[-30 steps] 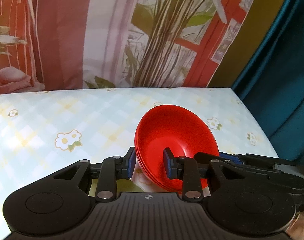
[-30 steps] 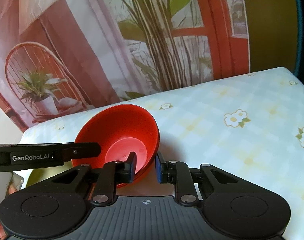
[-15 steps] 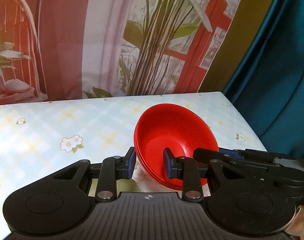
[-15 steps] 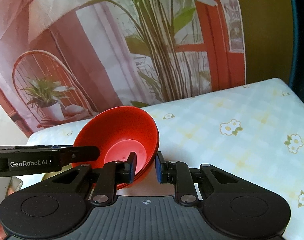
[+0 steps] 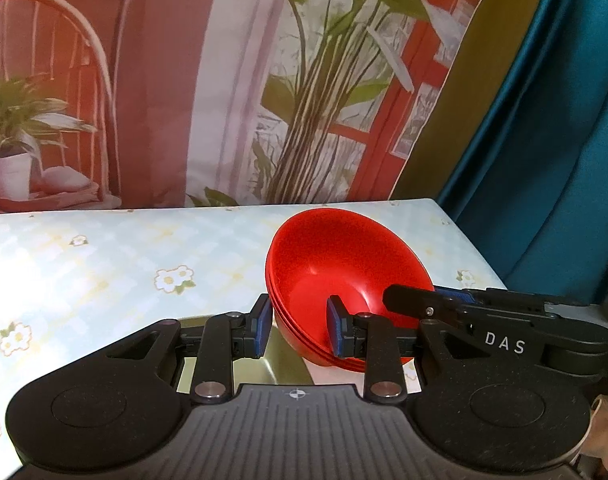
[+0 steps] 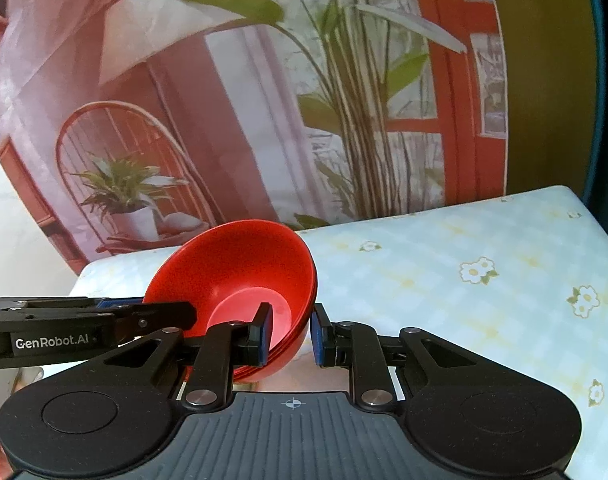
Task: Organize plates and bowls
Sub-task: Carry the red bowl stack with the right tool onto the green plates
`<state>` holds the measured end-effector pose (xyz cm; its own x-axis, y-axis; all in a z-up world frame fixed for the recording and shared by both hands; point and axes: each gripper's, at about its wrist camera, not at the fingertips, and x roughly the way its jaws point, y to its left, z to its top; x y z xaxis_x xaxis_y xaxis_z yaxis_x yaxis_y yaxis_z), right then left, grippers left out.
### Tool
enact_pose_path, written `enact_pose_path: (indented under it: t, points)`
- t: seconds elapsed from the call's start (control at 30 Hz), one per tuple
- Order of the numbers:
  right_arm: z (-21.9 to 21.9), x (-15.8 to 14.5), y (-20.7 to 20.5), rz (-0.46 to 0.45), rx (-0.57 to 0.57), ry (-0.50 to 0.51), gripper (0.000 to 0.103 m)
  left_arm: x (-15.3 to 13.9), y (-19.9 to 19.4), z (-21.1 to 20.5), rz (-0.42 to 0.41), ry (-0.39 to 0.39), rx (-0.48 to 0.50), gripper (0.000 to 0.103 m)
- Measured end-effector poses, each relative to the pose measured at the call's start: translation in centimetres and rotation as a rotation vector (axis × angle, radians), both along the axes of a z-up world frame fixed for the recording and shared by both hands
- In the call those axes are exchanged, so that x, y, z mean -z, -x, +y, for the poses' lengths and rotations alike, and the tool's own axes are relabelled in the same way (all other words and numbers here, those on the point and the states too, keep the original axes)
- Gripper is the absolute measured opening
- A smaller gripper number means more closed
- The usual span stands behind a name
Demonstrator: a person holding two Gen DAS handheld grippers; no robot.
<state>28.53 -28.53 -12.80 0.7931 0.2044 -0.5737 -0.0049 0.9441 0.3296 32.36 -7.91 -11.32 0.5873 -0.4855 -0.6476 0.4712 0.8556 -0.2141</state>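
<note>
A stack of nested red bowls (image 5: 343, 264) hangs in the air above the table, held from both sides. My left gripper (image 5: 298, 328) is shut on the stack's left rim, one finger inside and one outside. My right gripper (image 6: 290, 334) is shut on the stack's right rim (image 6: 240, 276) in the same way. Each gripper shows in the other's view: the right one (image 5: 483, 316) at the stack's right, the left one (image 6: 84, 316) at its left. A pale green plate (image 5: 280, 364) lies under the bowls, mostly hidden by my left gripper.
The table (image 5: 104, 272) has a light checked cloth with flowers; it also shows in the right wrist view (image 6: 483, 280). A printed backdrop (image 5: 224, 80) stands along its far edge. A blue curtain (image 5: 543, 120) hangs past the right edge.
Both grippers have risen and pulled back with the bowl stack in them; the table's far edge sits lower in both views. The grips have not changed.
</note>
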Motion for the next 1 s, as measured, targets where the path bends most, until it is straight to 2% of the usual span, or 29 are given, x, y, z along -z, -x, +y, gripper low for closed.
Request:
enact_pose_path:
  t: [0.5,1.0]
  points:
    - [4.1,-0.6,1.3,-0.001,-0.054,0.014,0.020,-0.9,2.9,4.3,-0.015,0.017,-0.042,0.031]
    - [7.1,0.4,1.2,0.026,-0.098,0.024,0.019,0.4,3.9,7.0,0.016,0.029,-0.076,0.031]
